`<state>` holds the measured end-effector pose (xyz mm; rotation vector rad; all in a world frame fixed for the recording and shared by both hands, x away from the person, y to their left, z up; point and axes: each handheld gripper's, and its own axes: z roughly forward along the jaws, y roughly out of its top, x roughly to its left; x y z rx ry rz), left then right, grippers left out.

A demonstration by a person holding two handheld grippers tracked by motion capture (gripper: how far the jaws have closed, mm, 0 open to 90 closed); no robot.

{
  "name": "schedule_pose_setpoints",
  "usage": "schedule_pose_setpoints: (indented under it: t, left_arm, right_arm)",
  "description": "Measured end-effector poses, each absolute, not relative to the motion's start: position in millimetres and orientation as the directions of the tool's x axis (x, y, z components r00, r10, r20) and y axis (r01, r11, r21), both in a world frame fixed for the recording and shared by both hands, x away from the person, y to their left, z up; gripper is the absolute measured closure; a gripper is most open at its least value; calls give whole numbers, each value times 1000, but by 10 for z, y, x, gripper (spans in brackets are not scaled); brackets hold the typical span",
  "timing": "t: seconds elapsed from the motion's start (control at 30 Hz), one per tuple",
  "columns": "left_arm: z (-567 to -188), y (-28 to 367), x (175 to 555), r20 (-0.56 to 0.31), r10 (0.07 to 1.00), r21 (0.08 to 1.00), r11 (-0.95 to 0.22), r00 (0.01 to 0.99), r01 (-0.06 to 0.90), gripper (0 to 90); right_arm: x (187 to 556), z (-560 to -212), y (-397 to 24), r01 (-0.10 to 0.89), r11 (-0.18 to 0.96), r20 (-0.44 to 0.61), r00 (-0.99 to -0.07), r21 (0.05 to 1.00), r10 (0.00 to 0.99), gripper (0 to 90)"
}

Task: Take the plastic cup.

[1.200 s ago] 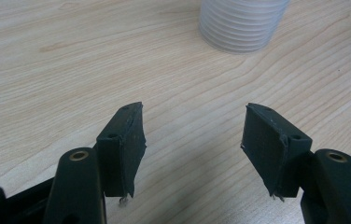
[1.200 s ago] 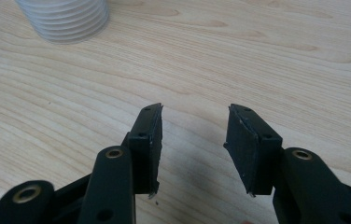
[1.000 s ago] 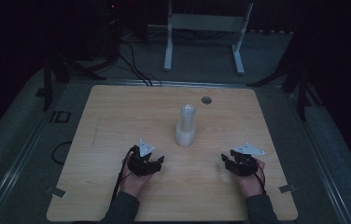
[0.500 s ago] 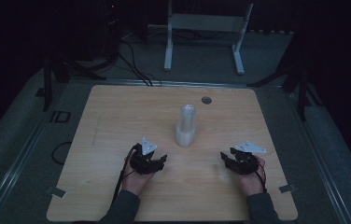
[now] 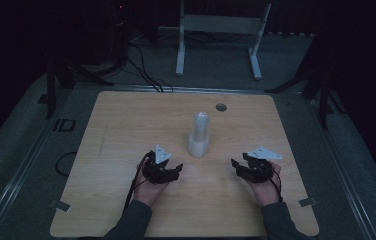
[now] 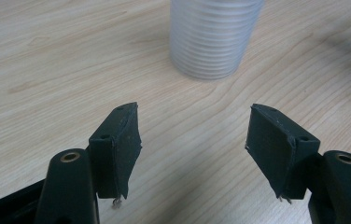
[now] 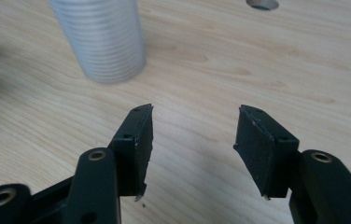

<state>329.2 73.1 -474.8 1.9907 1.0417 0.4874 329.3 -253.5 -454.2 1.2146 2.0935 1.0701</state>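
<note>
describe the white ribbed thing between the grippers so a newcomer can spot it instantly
Find the light wooden table. Near its middle, ahead of the left gripper and right gripper, stands an upright stack of white plastic cups. It is the one tall pale thing on the table: ringed with fine horizontal ridges, unlike the flat dark round hole behind it.

We see the stack of cups [image 5: 199, 135] standing mid-table [image 5: 126, 125], between and beyond the left gripper [image 5: 173, 170] and right gripper [image 5: 236, 166]; a hole [image 5: 220, 107] lies behind it.
</note>
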Motion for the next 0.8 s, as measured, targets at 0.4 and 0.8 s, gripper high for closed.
schedule_pose_setpoints:
  t: [0.4,0.8]
  left_arm:
    - [-4713,679,3351,-53,797,814,-314,602,488,345]
    - [-4671,641,3410,-51,793,818,-316,607,481,346]
  right_arm:
    - [3354,-4340,-2446,453,298,-36,-502,840,864,443]
    - [3400,-4211,-2323,418,322,-62,-527,850,848,433]
